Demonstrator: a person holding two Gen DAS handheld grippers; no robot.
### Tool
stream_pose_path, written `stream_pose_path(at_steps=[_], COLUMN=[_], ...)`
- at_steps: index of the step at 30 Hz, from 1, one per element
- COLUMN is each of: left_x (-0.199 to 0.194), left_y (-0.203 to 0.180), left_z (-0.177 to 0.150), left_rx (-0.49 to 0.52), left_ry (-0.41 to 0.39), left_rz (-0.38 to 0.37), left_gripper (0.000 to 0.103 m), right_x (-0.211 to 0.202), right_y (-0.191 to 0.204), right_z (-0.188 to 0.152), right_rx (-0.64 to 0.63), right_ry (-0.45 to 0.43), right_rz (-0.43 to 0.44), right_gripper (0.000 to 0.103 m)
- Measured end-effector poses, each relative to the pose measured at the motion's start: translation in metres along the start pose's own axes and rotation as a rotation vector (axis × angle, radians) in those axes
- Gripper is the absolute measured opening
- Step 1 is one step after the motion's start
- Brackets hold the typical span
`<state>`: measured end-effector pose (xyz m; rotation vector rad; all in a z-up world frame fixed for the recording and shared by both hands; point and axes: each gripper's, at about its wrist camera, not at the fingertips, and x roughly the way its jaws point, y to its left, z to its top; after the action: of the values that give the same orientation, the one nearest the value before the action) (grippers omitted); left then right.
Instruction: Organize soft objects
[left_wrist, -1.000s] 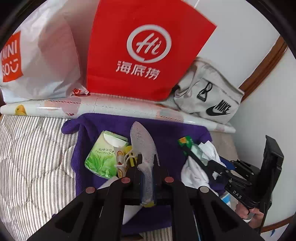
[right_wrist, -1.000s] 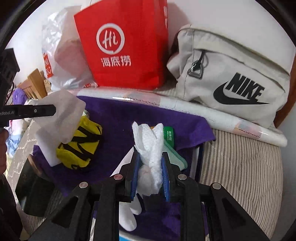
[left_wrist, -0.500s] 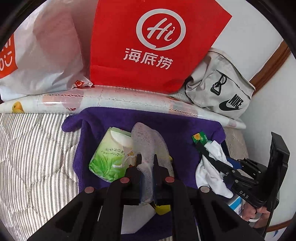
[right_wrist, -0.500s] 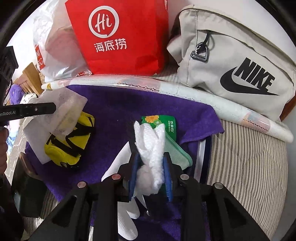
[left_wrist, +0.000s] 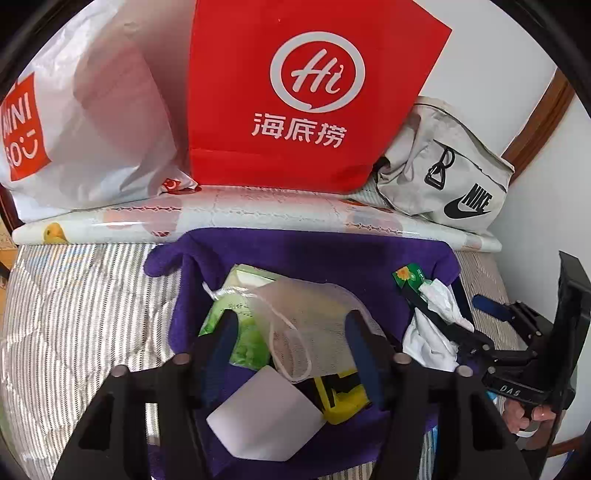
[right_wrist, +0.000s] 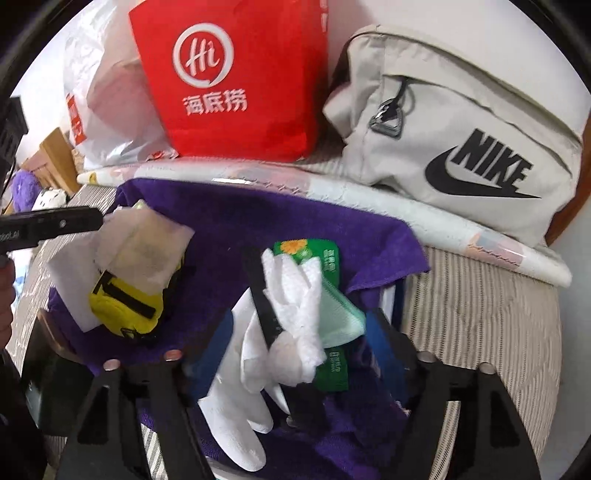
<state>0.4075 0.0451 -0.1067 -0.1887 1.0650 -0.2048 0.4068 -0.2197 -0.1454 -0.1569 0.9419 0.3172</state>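
A translucent mesh pouch (left_wrist: 314, 314) (fine netting, corded edge) drapes over the yellow zip pouch (left_wrist: 343, 395) on the fuzzy purple towel (left_wrist: 314, 254). The left gripper (left_wrist: 291, 336) is opening around it, pads clear. Toward the towel's right edge a crumpled white cloth glove (right_wrist: 295, 321) lies over a green tissue packet (right_wrist: 317, 254), with the right gripper (right_wrist: 299, 343) opening, pads apart from it.
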Motion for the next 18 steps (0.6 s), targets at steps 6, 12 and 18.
stream_pose_path(at_steps=[6,12,18], left_x=[-0.013,-0.037,-0.074], left_y=[-0.001,-0.005,-0.017], left_z=[-0.002,-0.006,-0.021], left_rx=[0.007,0.025,0.053], left_ry=[-0.011,-0.037,-0.086], left_rz=[0.037,0.077,0.126], left_gripper=[0.059,0.066,0.073], right_x=[-0.013,-0.031,-0.066], right_y=[-0.010,-0.010,0.003], right_z=[0.003,-0.001,-0.012], right_rx=[0.052,0.078,0.068], right_ry=[-0.017,-0.024,-0.071], right_rz=[-0.025,-0.031,-0.069], right_gripper=[0.076,0.076,0.080])
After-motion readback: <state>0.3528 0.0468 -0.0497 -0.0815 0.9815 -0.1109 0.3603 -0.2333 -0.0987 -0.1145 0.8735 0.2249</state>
